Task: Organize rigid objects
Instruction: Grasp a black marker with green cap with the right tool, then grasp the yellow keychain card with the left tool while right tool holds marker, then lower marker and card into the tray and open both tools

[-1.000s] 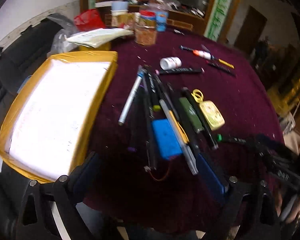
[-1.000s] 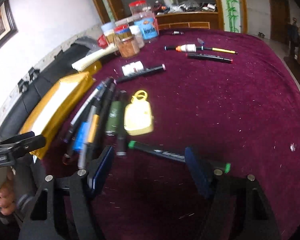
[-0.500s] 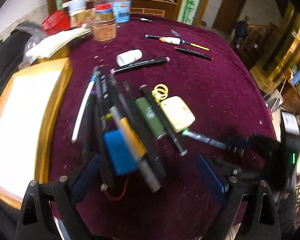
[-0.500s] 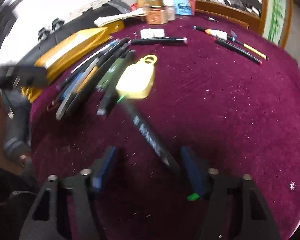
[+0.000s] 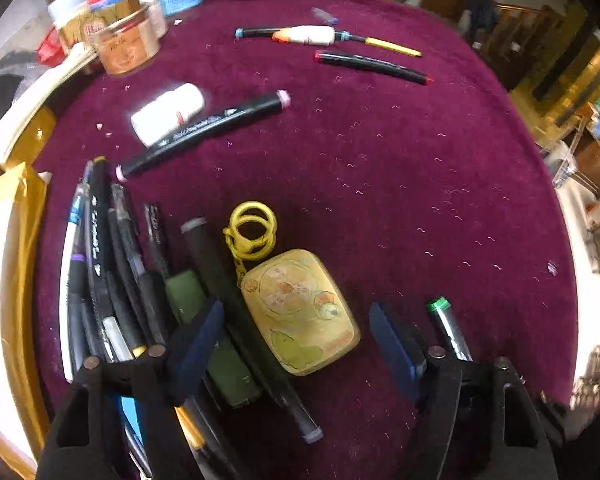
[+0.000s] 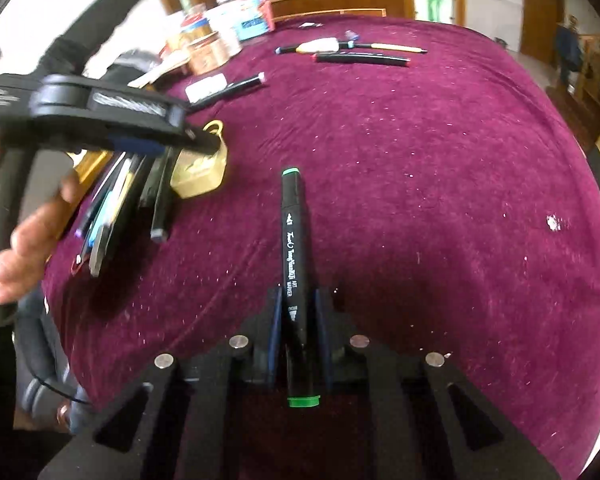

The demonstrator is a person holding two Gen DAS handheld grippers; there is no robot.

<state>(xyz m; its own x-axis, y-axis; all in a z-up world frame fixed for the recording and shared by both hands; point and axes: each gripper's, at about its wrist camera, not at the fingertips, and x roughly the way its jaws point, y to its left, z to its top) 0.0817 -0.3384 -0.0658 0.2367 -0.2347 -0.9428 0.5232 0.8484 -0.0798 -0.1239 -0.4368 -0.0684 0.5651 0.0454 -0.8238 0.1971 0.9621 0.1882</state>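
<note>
My right gripper (image 6: 297, 310) is shut on a black green-capped marker (image 6: 294, 240), which points forward over the maroon tablecloth; its green tip also shows in the left wrist view (image 5: 444, 320). My left gripper (image 5: 296, 344) is open and hovers over a yellow tin case with a key ring (image 5: 300, 312) and a black marker (image 5: 236, 312). It shows in the right wrist view (image 6: 196, 142) above the pile. A row of pens and markers (image 5: 112, 276) lies side by side at the left.
A yellow tray with white paper (image 5: 8, 280) lies at the left edge. A pink-capped marker (image 5: 204, 132) and white bottle (image 5: 168, 114) lie mid-table. Further pens (image 5: 372, 65) and a glue stick (image 5: 306, 35) lie far back. Jars (image 5: 126, 44) stand at the back left.
My right gripper has closed on the green-capped marker and lifted it. My left gripper has moved forward and right, over the yellow case.
</note>
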